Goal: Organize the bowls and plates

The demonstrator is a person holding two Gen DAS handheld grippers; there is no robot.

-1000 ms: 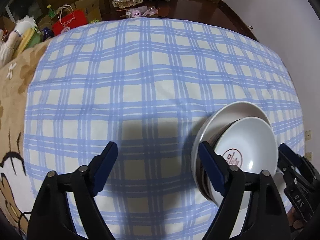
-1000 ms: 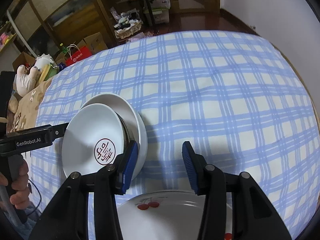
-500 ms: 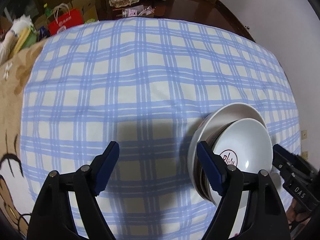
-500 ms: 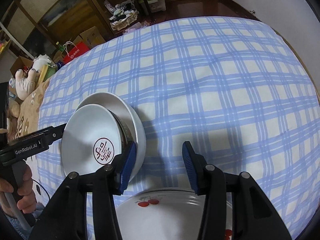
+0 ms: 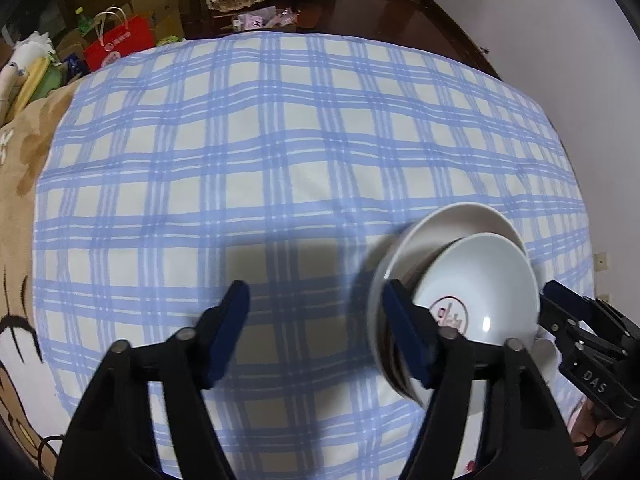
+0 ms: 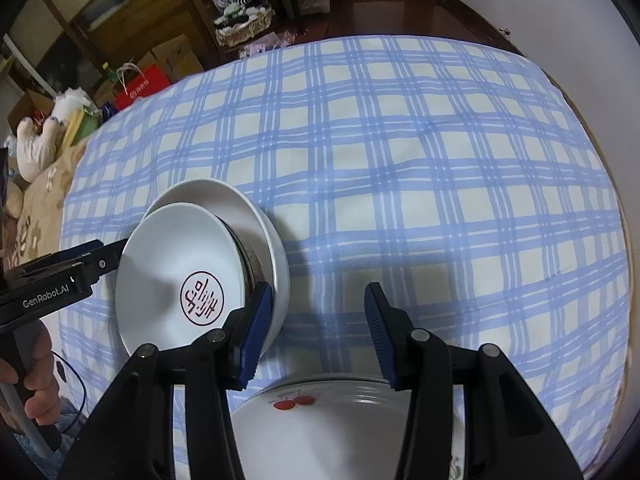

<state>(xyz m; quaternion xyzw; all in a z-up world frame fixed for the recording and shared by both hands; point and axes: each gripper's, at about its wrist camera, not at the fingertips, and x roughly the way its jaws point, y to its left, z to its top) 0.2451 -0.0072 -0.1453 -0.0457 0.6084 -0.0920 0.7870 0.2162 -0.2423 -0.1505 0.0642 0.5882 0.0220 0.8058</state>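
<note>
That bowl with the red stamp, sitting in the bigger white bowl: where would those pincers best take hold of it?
Probably by the rim. The stamped bowl sits tilted in the larger white bowl, its near-left edge raised clear, so one finger can slip inside and one outside from above. The left gripper is open beside it; its jaws have just been closing on nothing.

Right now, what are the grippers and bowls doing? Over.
Left gripper just closing, nothing held. Right gripper open, over cherry plate. Logo bowl nested crooked in white bowl. Nothing blocking.

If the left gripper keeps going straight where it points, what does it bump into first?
Probably just the blue checked cloth. Nothing lies between the left gripper's fingers, which have just been closing. The stacked bowls sit beside its right finger.
</note>
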